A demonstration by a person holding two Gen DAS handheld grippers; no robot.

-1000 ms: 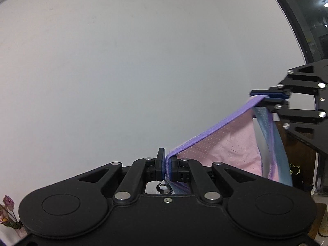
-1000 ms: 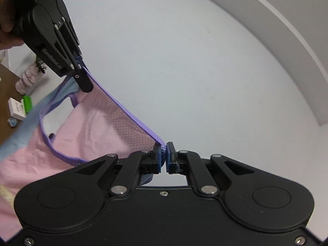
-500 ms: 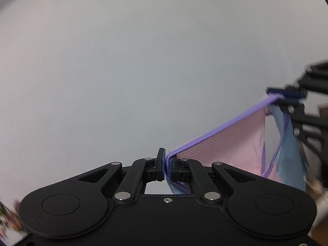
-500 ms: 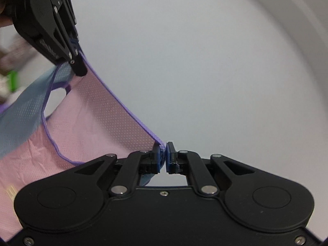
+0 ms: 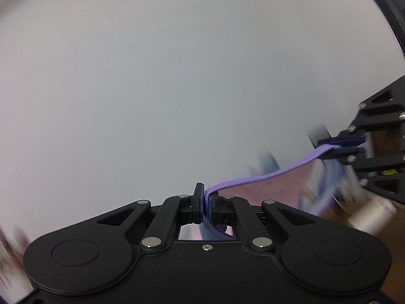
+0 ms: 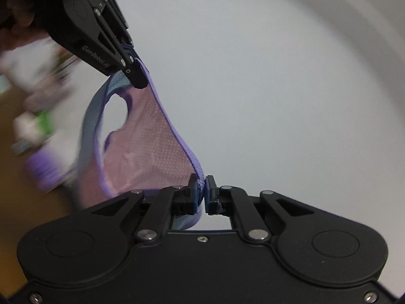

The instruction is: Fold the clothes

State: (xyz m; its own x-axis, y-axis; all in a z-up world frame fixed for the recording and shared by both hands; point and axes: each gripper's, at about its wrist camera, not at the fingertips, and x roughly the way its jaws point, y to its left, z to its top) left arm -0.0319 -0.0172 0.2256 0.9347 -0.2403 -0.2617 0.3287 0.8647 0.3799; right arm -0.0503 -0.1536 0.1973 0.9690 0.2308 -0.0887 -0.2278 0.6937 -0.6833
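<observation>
Before a pale wall, the left tool (image 5: 207,202) and right tool (image 6: 201,192) each clamped the garment's (image 6: 152,152) purple hem, held between them.

Left gripper (image 5: 206,201) is seen closed on the purple trim (image 5: 255,176) of a pink mesh garment (image 5: 273,187), the band being pinched between the jaws and running up to the right. The far end of the band is clamped by the right gripper (image 5: 336,148) at the right edge. The trim between the two sags slightly. Blue fabric (image 5: 329,174) hanging beside the right gripper is blurred. A plain pale wall (image 5: 177,76) fills the background. A brown surface (image 5: 395,228) is visible lower right.
</observation>
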